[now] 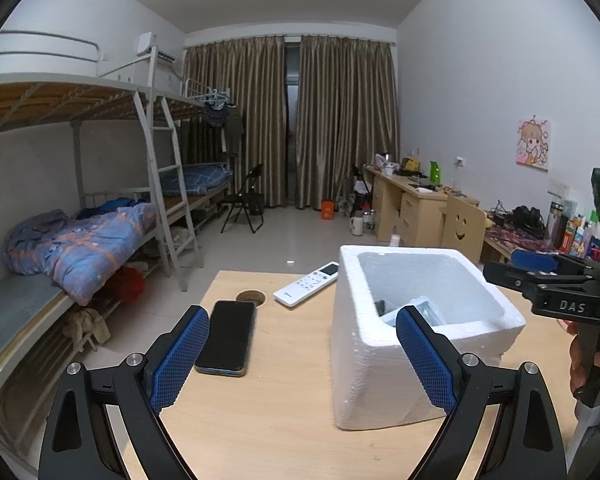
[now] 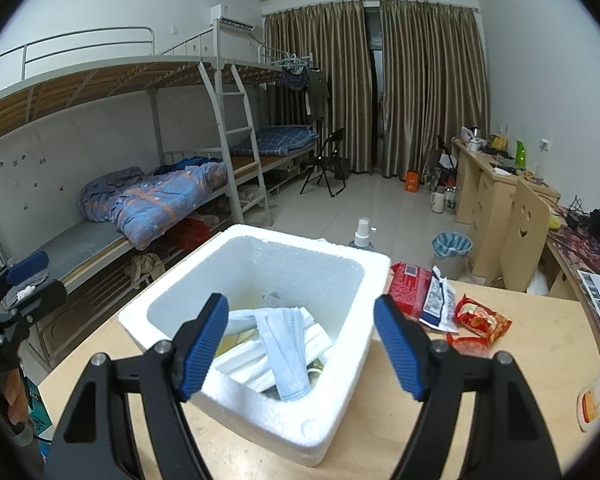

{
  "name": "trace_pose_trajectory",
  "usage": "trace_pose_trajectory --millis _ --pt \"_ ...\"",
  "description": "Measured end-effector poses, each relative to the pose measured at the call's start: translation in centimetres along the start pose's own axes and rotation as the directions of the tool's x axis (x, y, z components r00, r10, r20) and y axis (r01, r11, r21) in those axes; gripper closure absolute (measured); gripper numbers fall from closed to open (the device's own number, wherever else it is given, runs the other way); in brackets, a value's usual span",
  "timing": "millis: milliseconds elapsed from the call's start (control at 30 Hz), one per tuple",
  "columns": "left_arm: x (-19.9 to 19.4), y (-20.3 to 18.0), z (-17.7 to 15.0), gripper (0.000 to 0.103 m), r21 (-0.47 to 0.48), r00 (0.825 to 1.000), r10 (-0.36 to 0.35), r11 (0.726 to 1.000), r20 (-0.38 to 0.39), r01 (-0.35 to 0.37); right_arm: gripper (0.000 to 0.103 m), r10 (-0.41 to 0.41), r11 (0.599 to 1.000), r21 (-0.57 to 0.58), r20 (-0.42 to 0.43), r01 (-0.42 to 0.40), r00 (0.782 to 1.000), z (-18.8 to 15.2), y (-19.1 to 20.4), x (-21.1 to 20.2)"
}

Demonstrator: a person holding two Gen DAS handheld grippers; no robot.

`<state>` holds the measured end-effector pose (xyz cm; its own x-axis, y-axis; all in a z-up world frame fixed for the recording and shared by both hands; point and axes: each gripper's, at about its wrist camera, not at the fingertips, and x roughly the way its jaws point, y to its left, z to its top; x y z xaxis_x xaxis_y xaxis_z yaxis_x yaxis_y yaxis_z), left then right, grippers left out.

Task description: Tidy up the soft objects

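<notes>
Right tongs (image 2: 300, 344) spread wide, released, above white square foam box (image 2: 342, 364) on pale wooden bench (image 2: 532, 344); light-blue pleated face mask (image 2: 286, 350) inside. Left tongs (image 1: 302, 356) released too, empty.

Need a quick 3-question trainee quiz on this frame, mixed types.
1. True or false: the right gripper holds the light blue face mask.
2. What lies nearest the black smartphone on the wooden table: A white remote control, B red snack packets, C spray bottle?
3. Fill in: the mask lies inside the white ___ box.

Key: 1 false, its fingers are open and empty; 2 A; 3 foam.
</notes>
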<state>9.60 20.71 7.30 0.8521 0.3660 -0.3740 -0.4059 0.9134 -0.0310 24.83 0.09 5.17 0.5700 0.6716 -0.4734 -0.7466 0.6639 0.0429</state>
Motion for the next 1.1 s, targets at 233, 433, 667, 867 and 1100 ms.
trace_pose_trajectory --millis 233,433,667,867,1100 --pt "-0.8 -1.9 0.0 0.008 0.014 0.999 -0.045 0.999 0.012 0.044 0.007 -0.035 0.999 0.017 0.045 0.034 0.998 -0.6 -1.0 -2.9" --pt "-1.6 -3.8 0.0 0.008 0.035 0.997 -0.07 0.997 0.026 0.07 0.0 -0.054 0.997 0.057 0.091 0.049 0.994 -1.1 -2.2 -5.7" --pt "-2.4 -6.4 -0.1 0.008 0.057 0.991 -0.125 0.991 0.04 0.123 0.0 -0.111 0.991 0.088 0.115 0.101 0.987 -2.4 -3.3 -8.6" --pt "-3.2 -8.5 -0.1 0.008 0.065 0.986 -0.16 0.986 0.049 0.157 0.0 -0.145 0.985 0.112 0.135 0.13 0.98 -3.6 -3.9 -11.1" --pt "-5.3 -9.9 -0.3 0.008 0.075 0.98 -0.187 0.98 0.064 0.182 0.0 -0.149 0.985 0.108 0.157 0.133 0.976 -4.5 -3.1 -13.4"
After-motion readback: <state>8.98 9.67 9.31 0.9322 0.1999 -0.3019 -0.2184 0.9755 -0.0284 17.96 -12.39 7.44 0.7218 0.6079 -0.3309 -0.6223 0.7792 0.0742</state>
